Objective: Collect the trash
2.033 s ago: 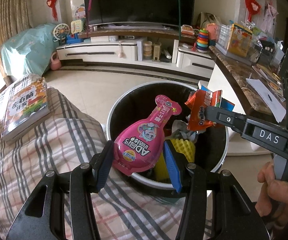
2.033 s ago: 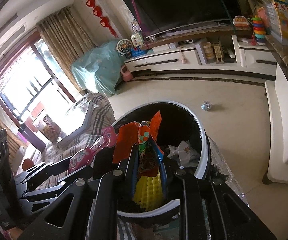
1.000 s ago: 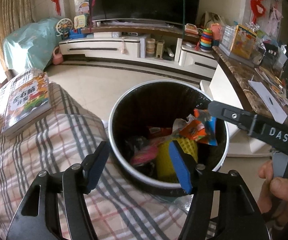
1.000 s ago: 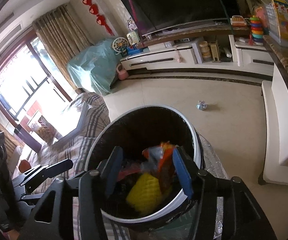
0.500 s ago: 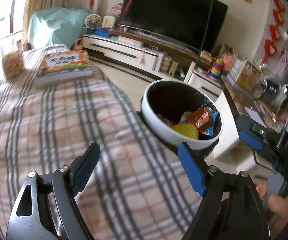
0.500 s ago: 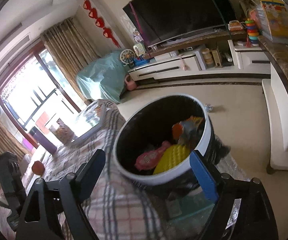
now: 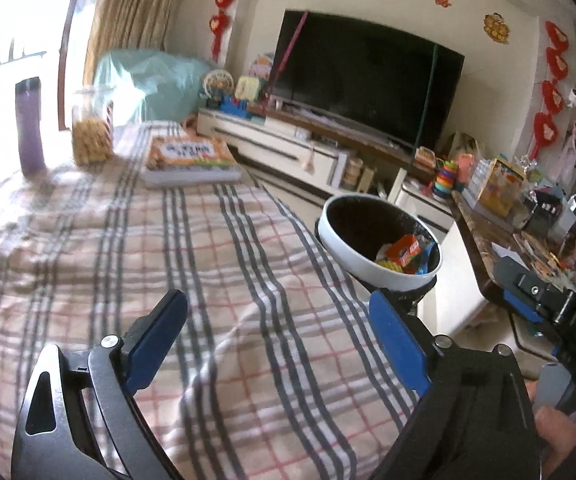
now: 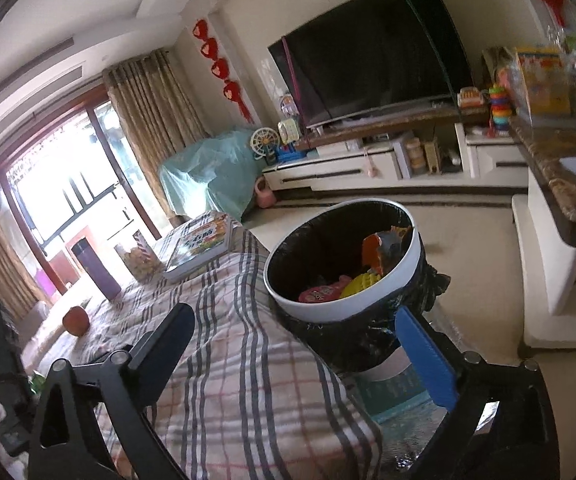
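Right wrist view puts the trash bin [image 8: 372, 300] just past my right gripper [image 8: 300, 348], standing off the edge of the plaid-covered worktop [image 8: 223, 364]. It has a white rim and a black liner. Inside lie a pink pouch [image 8: 320, 293], a yellow ridged sponge [image 8: 362, 283] and an orange wrapper [image 8: 376, 254]. My right jaws are spread wide and opening, with nothing between them; only the cloth and the bin's side show in the gap.

From the left wrist, the same bin [image 7: 352, 256] sits beyond my left gripper [image 7: 283, 344], whose jaws are also opening and empty, over bare plaid [image 7: 207, 280]. Farther along the worktop lie a picture book [image 7: 189, 160], a jar of snacks [image 7: 91, 134] and a purple flask [image 7: 29, 128]. At the right edge a hand [image 7: 556, 428] holds my other gripper's handle.
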The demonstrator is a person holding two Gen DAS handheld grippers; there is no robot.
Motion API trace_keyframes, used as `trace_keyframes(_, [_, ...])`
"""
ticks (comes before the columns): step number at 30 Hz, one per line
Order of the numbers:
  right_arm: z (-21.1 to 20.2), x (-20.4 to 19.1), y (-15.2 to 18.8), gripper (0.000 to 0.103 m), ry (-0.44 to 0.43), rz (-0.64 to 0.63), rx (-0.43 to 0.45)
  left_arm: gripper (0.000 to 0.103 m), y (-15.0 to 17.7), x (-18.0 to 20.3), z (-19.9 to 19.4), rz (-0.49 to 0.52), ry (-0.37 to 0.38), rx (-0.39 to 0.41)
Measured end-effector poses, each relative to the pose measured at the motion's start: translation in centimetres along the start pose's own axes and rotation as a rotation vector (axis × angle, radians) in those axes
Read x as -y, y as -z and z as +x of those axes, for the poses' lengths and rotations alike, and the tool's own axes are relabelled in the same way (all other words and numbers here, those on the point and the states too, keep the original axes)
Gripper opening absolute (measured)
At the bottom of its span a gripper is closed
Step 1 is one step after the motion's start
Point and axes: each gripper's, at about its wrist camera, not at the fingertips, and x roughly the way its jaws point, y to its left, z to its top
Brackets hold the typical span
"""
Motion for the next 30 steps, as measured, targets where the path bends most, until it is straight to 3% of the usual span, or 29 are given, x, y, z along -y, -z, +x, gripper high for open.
trace_keyframes(4, [-1.3,-1.2,0.3,0.101,0.028,-0.054,0.046,0.102,0.0,0.3,-2.6,0.04,-0.038,0.098])
trace_keyframes(9, [-3.5,-3.5,0.9,0.103,0.114,-0.194,0.166,0.103,0.7,0.4,-4.8,0.09,-0.139,0.226])
trace_keyframes(18, [-2.4,-3.9,3.2,0.103,0.152,-0.242,0.203,0.103,2.1,-0.4,-4.4,0.101,-0.218,0.249])
trace_keyframes(30, [-2.5,-3.8,4.1,0.103,0.155,-0.25,0.216,0.103,2.7,-0.2,-4.5,0.113,-0.24,0.263])
